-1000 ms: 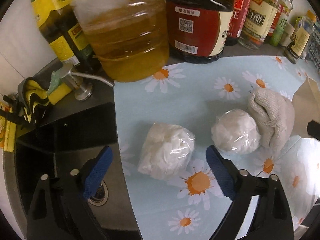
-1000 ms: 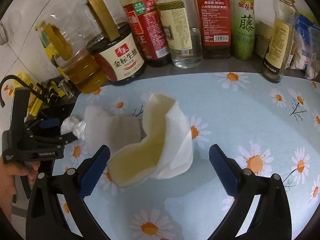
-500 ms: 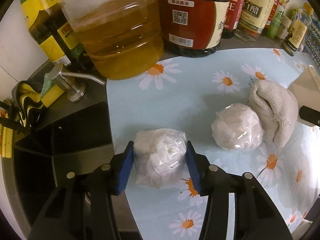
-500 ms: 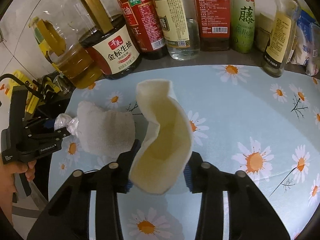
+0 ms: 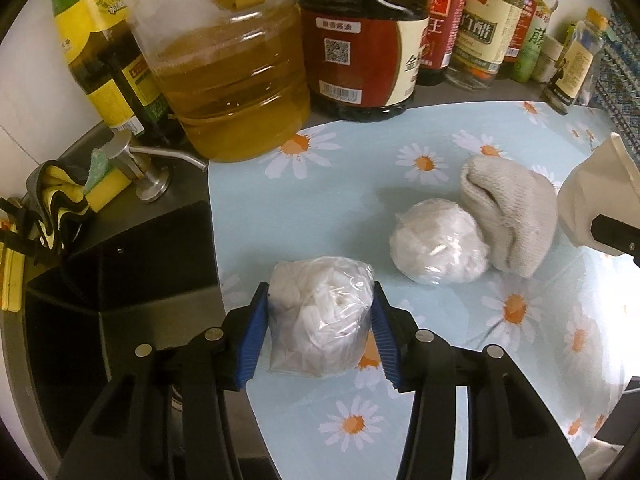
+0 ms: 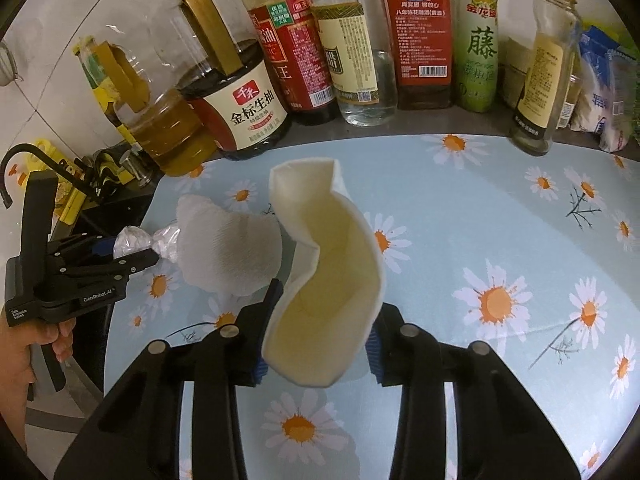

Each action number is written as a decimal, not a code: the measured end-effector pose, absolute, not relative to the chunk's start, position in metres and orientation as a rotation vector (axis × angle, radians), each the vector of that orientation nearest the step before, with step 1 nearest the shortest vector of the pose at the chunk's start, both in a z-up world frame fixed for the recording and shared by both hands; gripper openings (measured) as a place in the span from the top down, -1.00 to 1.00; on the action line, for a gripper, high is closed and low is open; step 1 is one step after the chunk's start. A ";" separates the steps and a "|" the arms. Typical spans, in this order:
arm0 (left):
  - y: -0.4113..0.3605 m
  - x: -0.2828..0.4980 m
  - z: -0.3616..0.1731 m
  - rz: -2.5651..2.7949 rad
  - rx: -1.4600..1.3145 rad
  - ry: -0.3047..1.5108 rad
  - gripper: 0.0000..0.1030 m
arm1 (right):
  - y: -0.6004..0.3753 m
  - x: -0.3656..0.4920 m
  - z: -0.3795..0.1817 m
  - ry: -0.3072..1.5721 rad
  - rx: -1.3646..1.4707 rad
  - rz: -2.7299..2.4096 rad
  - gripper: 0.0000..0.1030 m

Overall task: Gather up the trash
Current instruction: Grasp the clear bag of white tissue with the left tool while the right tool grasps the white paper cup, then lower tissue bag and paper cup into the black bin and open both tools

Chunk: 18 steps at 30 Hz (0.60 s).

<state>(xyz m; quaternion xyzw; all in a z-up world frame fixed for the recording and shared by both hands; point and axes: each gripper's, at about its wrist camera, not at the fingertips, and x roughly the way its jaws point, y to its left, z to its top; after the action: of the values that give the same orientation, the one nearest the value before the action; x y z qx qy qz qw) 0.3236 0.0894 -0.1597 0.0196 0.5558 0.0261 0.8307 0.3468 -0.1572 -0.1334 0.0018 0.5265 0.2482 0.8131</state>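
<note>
Trash bundle point(image 5: 320, 316) in left gripper point(image 5: 318, 336) hides its blue pads' inner faces.

My right gripper point(image 6: 320, 332) pads sit mostly hidden behind the crumpled paper bag point(image 6: 324, 280). Second wrapped bundle point(image 6: 168, 236) half covered by the cloth point(image 6: 228, 248). Bottle point(image 6: 480, 36) tops cut off by the frame. Small label print unreadable.

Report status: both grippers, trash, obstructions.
Left gripper shut on wad. Right gripper shut on paper. Second wad, cloth loose on mat.
</note>
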 end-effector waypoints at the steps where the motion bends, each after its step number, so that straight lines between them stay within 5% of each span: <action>1: 0.088 0.320 -0.156 0.051 0.034 1.174 0.10 | -0.158 0.344 -0.131 1.119 0.004 0.529 0.25; 18: 0.058 0.249 -0.131 -0.001 -0.001 1.126 0.10 | -0.174 0.288 -0.108 1.096 0.008 0.517 0.25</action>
<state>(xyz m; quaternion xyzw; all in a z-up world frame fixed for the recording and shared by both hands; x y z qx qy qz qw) 0.2490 0.0581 -0.1306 -0.0005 0.5336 -0.0007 0.8457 0.2882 -0.1743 -0.1076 0.0036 0.5149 0.2429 0.8221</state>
